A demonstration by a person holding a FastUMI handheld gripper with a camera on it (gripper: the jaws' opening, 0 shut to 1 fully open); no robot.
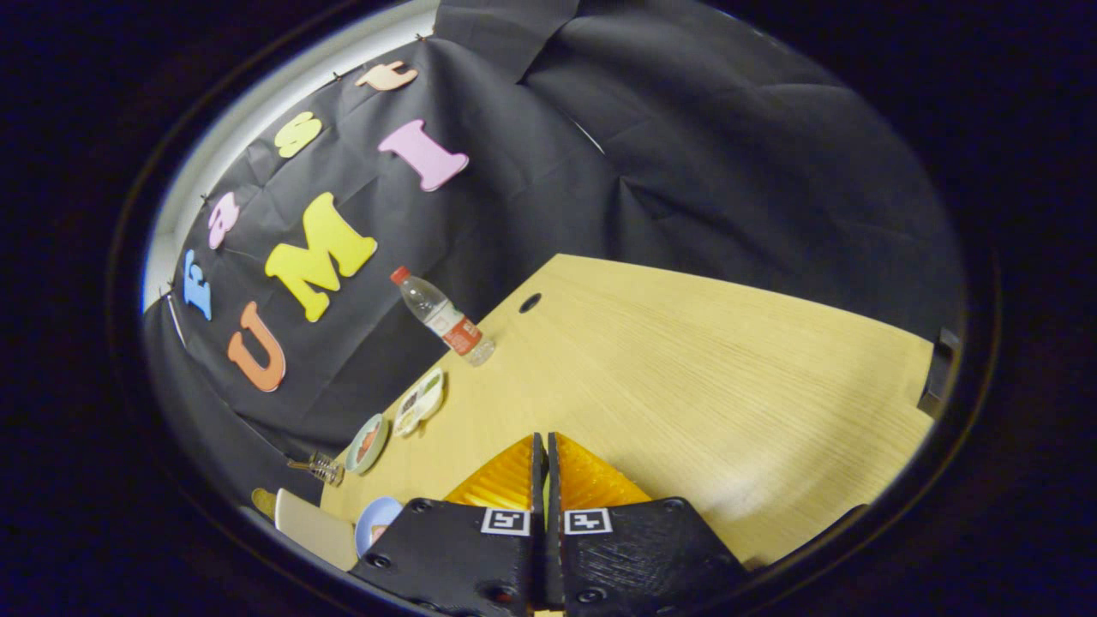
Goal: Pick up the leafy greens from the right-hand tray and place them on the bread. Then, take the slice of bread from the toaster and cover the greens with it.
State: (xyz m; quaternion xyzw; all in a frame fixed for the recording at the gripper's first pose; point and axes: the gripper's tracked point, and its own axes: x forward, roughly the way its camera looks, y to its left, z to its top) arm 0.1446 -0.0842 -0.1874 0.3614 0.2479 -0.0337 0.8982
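Now gripper (545, 446) fingers nearly closed — greenish sliver between, unclear; table (686, 360) ahead.

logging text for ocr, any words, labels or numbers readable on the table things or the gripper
Bottle label: red and white, too small and blurred to read.
Gripper, fingers shut together over the table: two square black-and-white marker tags, patterns only, no words.
Small dishes: nothing readable.

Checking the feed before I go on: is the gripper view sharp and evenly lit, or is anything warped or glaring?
Gripper view: fisheye bends the table edge and tilts the water bottle; soft glare patch on the wood right of the fingers; small dishes blur near the rim; the gripper is sharp, its fingers closed together.
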